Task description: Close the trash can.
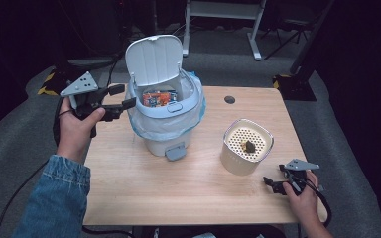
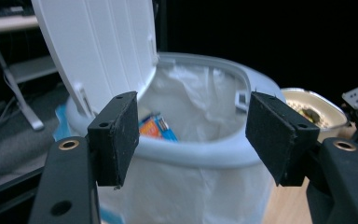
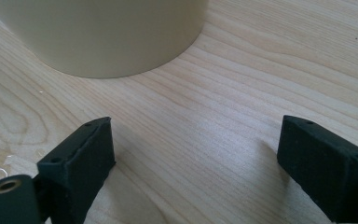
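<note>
At the left edge of the light wooden table (image 1: 144, 198), a hand in a blue denim sleeve (image 1: 57, 198) is holding the left gripper (image 1: 120, 98) in the air, its black jaws spread wide and gripping nothing, pointing toward the rim of the bin just beside them. The small pale grey pedal bin (image 1: 166, 116) is standing on the table left of centre, lined with a thin white plastic bag (image 1: 151, 129), its white hinged lid (image 1: 154, 58) standing raised at the back. An orange and blue packet (image 1: 158, 98) is lying inside the bin. Right of centre, apart from the bin, a cream rounded container with a perforated top (image 1: 246, 147) is sitting on the table, a small dark lump (image 1: 249, 146) resting on the perforations. Near the table's front right corner, the right gripper (image 1: 272, 184) is resting low by the wood, jaws spread and empty, aimed at the cream container's base
</note>
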Motion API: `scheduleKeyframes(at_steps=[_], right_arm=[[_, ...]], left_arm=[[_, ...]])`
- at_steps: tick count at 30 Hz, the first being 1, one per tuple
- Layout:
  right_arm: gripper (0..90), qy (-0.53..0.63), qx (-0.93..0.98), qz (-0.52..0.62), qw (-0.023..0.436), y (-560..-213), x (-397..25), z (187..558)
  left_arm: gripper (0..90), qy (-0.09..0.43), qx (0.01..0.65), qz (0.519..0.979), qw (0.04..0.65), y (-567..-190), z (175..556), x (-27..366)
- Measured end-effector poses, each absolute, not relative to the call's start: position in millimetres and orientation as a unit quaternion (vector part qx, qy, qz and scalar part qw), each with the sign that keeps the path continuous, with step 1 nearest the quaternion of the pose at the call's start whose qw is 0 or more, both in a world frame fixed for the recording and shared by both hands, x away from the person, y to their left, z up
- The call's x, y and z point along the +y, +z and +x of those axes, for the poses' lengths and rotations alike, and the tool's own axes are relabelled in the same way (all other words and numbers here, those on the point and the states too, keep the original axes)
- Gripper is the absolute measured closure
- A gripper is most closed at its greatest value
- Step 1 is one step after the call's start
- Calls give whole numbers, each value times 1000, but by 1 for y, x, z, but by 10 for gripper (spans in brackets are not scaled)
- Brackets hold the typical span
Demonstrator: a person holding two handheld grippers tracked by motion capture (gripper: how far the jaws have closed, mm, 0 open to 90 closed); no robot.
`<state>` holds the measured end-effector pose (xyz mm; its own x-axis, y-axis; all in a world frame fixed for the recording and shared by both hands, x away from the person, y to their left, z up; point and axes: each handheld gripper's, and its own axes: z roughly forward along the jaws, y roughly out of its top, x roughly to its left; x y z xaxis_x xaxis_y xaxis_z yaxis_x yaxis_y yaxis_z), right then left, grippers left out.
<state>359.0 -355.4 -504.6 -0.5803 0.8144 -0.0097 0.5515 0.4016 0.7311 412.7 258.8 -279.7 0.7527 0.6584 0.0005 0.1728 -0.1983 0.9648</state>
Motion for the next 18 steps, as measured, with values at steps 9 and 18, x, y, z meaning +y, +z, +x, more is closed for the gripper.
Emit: scheduleKeyframes(at_steps=[9, 18], right_arm=[[109, 352, 815, 420, 188, -505, -355, 359], [109, 352, 815, 420, 188, -505, -355, 359]], left_arm=[[349, 238, 301, 719, 580, -261, 430, 258], [294, 271, 329, 712, 558, -245, 451, 256]])
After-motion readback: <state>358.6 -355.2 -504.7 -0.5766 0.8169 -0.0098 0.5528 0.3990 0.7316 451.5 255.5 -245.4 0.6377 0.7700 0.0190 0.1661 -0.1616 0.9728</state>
